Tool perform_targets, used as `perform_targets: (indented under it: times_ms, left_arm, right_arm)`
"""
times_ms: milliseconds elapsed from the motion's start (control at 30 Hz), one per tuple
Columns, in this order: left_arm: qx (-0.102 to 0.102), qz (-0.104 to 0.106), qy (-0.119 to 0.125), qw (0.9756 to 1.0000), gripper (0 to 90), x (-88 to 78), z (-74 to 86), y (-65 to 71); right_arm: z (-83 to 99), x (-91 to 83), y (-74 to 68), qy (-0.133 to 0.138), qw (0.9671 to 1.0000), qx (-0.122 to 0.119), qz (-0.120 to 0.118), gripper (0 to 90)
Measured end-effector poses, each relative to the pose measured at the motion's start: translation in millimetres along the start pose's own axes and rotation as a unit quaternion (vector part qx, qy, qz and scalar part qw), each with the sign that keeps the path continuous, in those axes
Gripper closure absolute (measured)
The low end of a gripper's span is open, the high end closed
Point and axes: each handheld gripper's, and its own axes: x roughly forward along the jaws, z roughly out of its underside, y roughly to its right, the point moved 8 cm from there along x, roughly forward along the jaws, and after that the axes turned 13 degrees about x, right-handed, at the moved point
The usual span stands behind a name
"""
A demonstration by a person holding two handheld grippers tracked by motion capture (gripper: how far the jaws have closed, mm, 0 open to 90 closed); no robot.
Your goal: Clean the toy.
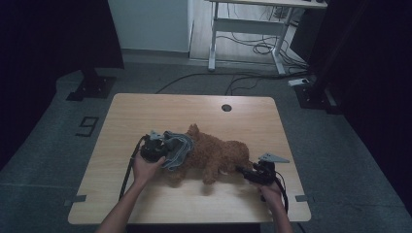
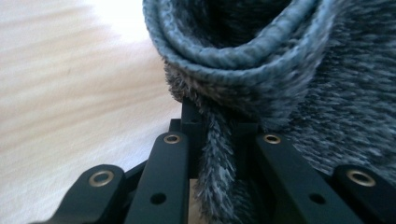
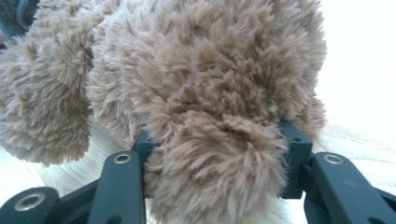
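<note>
A brown plush dog (image 1: 216, 155) lies on its side in the middle of the light wooden table (image 1: 145, 111). A grey knit garment (image 1: 180, 148) covers its left end. My left gripper (image 1: 167, 148) is at that end, shut on a fold of the grey knit. The left gripper view shows a strip of the knit (image 2: 280, 70) pinched in the left gripper (image 2: 217, 128). My right gripper (image 1: 242, 170) is at the toy's right end. In the right gripper view the right gripper (image 3: 219, 140) is shut on a furry brown limb (image 3: 215, 172) of the plush dog (image 3: 187, 60).
A round cable hole (image 1: 226, 108) sits near the table's far edge. Behind the table stand a white desk frame (image 1: 245, 26) and loose cables (image 1: 252, 48) on the floor. Black stand bases (image 1: 92, 87) flank the far corners. The table's near strip and far half are bare wood.
</note>
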Motion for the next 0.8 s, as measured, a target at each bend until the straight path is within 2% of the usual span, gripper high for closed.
perform_targets:
  times_ms: [100,200,267,300,433,533,633,733,800]
  left_arm:
    - [0.003,-0.011,-0.005,0.9999,79.9,-4.2,2.6,-6.8]
    - [-0.009,-0.013,0.022,0.9996,79.9,-18.5,-12.0,-11.9]
    - [-0.015,0.002,0.049,0.9987,79.9,-28.8,-28.4,-7.4]
    - [-0.013,0.017,0.061,0.9979,79.9,-34.4,-39.3,-1.8]
    - [0.017,0.06,0.095,0.9935,79.8,-47.2,-88.3,35.3]
    - [0.049,0.088,0.107,0.9892,79.7,-43.7,-124.7,74.5]
    - [0.084,0.108,0.104,0.9851,79.5,-26.1,-156.8,121.8]
    - [0.112,0.112,0.089,0.9833,79.2,-2.0,-173.2,158.2]
    - [0.134,0.105,0.069,0.983,79.0,21.4,-176.2,179.1]
  right_arm:
    - [-0.1,0.2,0.3,0.001,1.0,0.001,0.001,49.2]
    - [-0.2,0.2,0.6,0.0,1.0,0.001,0.001,49.2]
    - [-0.6,0.6,0.6,0.001,1.0,0.0,0.001,49.4]
    - [-0.7,0.7,0.3,0.001,1.0,-0.001,0.002,49.4]
    - [-0.8,0.7,-1.2,0.001,1.0,-0.006,0.006,49.7]
    - [-0.8,0.8,-1.5,0.002,1.0,-0.006,0.007,49.7]
    - [-0.8,0.7,-1.9,0.001,1.0,-0.007,0.007,49.7]
    - [-0.5,0.4,-2.2,0.001,0.9999,-0.01,0.007,49.6]
    - [-0.6,0.5,-1.8,0.004,0.9999,-0.012,0.007,49.6]
